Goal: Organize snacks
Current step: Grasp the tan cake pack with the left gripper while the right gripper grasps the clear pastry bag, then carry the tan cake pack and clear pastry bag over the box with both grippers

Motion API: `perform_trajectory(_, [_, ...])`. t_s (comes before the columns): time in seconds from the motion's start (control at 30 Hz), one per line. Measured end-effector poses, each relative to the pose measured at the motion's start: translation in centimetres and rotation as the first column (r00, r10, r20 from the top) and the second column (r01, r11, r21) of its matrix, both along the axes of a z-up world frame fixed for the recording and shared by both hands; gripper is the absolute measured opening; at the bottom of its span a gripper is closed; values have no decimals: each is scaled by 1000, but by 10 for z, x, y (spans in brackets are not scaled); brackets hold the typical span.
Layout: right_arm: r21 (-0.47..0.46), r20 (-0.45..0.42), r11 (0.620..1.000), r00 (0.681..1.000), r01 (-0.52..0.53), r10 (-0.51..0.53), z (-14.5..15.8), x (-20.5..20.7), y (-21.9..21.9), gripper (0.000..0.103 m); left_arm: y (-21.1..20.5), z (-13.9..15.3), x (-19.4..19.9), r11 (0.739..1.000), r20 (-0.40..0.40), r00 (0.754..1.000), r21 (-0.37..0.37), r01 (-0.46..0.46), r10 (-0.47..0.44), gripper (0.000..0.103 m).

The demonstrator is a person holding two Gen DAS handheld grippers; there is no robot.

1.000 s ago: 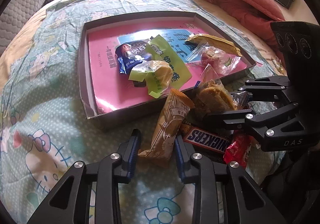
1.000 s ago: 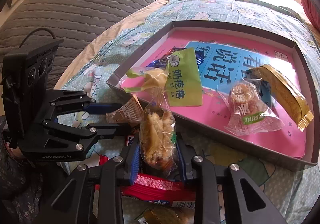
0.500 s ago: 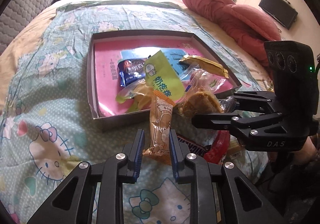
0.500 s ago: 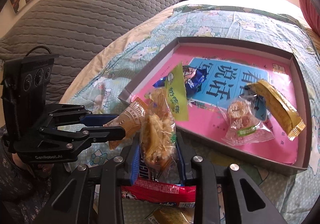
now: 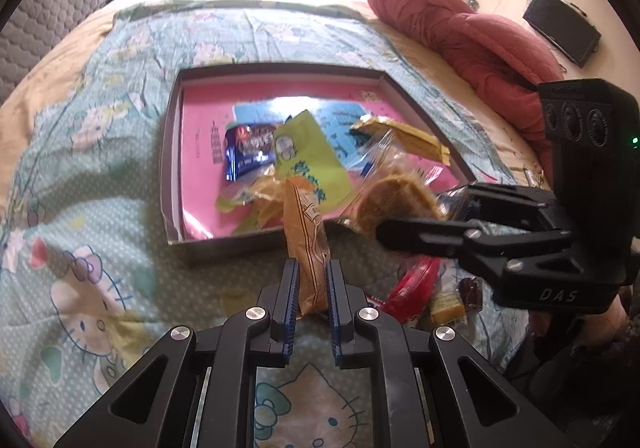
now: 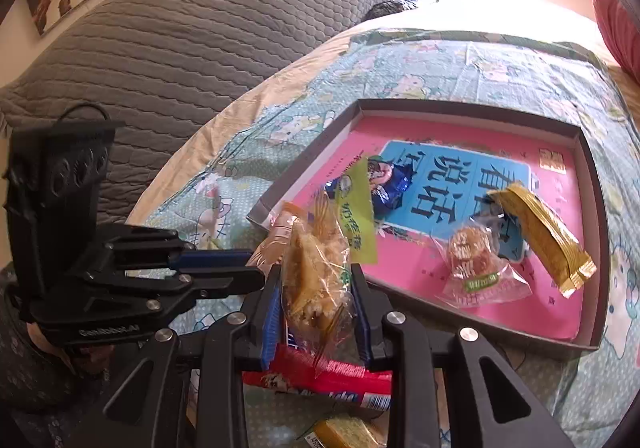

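Two claws, each clamped on one snack, held above the bedspread (image 5: 100, 176) near the front edge of a shallow box.

1. Left claw (image 5: 312, 288): shut tight on the lower end of an orange-brown wafer pack (image 5: 306, 232), which stands upright between the blue pads; its top reaches the box's near wall in the left wrist view.
2. Right claw (image 6: 316, 312): closed on a clear-wrapped pastry (image 6: 314, 280), upright, squeezed from both sides.
3. Box (image 6: 460, 108): grey walls, low rim, lying flat on the bed; floor covered by a pink and blue printed sheet (image 6: 460, 176). Contents:
   - blue foil candy (image 6: 390, 184), toward the left rear;
   - green sachet (image 5: 308, 156), touching the blue candy, partly over a clear yellowish wrapper (image 5: 256, 200);
   - round biscuit in clear wrap (image 6: 476, 268), right of centre;
   - long gold bar pack (image 6: 540, 232), lying diagonally, just beside the biscuit.
4. Outside the box, on the bedspread under the right claw: red packet (image 6: 320, 380), small yellow-green cube snack (image 6: 348, 434); a small dark-wrapped sweet (image 5: 470, 290) nearby.
5. Surroundings: grey quilted headboard (image 6: 180, 40), red duvet (image 5: 472, 36).
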State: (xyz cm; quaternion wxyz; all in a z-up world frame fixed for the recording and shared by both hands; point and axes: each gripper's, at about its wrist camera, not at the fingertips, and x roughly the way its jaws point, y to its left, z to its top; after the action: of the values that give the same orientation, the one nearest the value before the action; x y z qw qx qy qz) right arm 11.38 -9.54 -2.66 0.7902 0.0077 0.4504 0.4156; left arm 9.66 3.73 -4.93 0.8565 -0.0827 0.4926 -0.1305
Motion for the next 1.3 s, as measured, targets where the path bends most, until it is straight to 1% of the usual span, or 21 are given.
perform_trajectory(0.03, [-1,-2,1000,1000,9,-9,0,1,-2,31,0,-3,1,1000,-9,1000,9,-9,9,13])
perform_trajectory(0.07, [1,-5,1000,1000,14,-14,0,2,-3,31,1,-6,3,1000,-25,1000,1,-14,14,13])
perform_trajectory(0.2, [9,-10,999,999,30,-30,1,6,-6,31,5,-11,9,998,-47,998,-50,-37,35,16])
perform_trajectory(0.3, [9,-8,999,999,32,-32,1,7,-6,31,5,-17,16,996,-62,997,-69,-54,50,24])
perform_trajectory(0.37, [10,-7,999,999,33,-33,1,6,-6,31,4,-20,21,993,-82,995,-96,-65,57,41])
perform_trajectory(0.43, [10,-9,999,999,36,-36,0,8,-6,31,4,-23,25,991,-84,995,-111,-69,60,43])
perform_trajectory(0.5, [12,-7,999,999,45,-45,1,9,-8,31,3,-25,29,990,-90,993,-109,-86,76,43])
perform_trajectory(0.57, [17,-8,999,999,49,-49,2,10,-9,31,3,-29,33,986,-105,990,-130,-107,94,41])
perform_trajectory(0.6, [19,-6,998,999,52,-52,2,10,-10,31,2,-32,34,985,-114,988,-125,-117,103,38])
perform_trajectory(0.67, [21,-4,998,999,54,-54,4,10,-12,31,-1,-36,37,987,-124,986,-107,-121,108,26])
perform_trajectory(0.73, [24,1,998,998,60,-60,5,11,-14,31,-3,-39,36,988,-130,986,-97,-119,106,25])
perform_trajectory(0.83, [30,2,997,998,67,-67,7,12,-17,31,-7,-37,30,991,-108,989,-82,-107,98,22])
perform_trajectory(0.9, [37,5,997,997,73,-73,9,13,-18,31,-7,-32,28,991,-93,990,-76,-109,102,22])
perform_trajectory(1.03, [53,12,995,996,88,-89,14,13,-23,31,-7,-16,21,989,-56,992,-88,-116,111,22])
perform_trajectory(1.2, [75,20,991,993,112,-114,21,17,-32,31,-6,11,16,987,15,991,-101,-128,130,22])
perform_trajectory(1.3, [87,24,988,991,129,-132,26,20,-38,31,-8,30,16,988,66,988,-79,-131,137,22])
